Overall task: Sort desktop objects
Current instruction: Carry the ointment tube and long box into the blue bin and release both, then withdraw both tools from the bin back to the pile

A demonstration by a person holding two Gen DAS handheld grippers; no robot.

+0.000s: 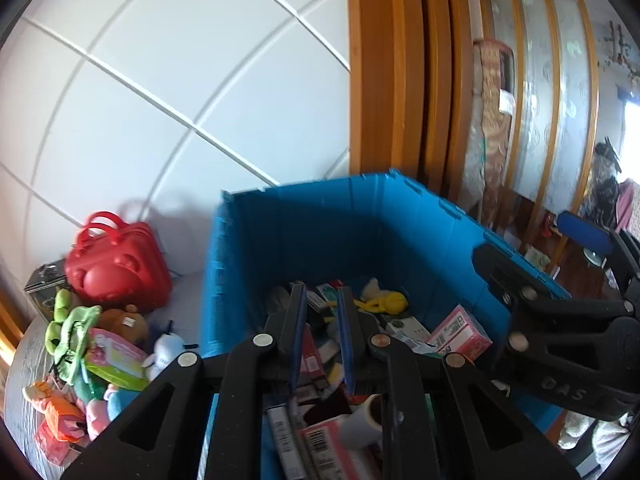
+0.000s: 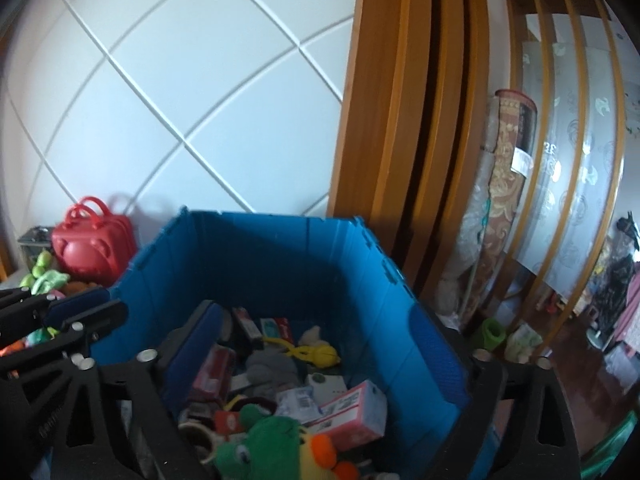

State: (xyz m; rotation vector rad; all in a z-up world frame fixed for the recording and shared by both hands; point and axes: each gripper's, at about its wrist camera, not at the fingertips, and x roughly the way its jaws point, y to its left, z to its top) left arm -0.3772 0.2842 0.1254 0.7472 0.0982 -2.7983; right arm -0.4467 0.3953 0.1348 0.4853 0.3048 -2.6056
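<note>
A blue plastic crate [image 1: 320, 232] [image 2: 260, 256] holds several small boxes, a yellow toy [image 1: 388, 302] [image 2: 320, 354], a pink box [image 1: 460, 332] [image 2: 354, 410] and a green plush frog [image 2: 264, 436]. My left gripper [image 1: 322, 296] hovers over the crate with its fingers a narrow gap apart and nothing between them. My right gripper [image 2: 316, 328] is wide open above the crate, empty, with the frog lying just below it. The right gripper also shows at the right of the left wrist view [image 1: 560, 320], and the left gripper at the left of the right wrist view [image 2: 72, 320].
A red toy case [image 1: 116, 264] [image 2: 94, 244] stands by the white panelled wall left of the crate. A pile of plush toys and packets [image 1: 100, 352] lies on the grey tabletop beside it. A wooden door frame [image 1: 400, 72] and a rolled rug [image 2: 504, 200] stand to the right.
</note>
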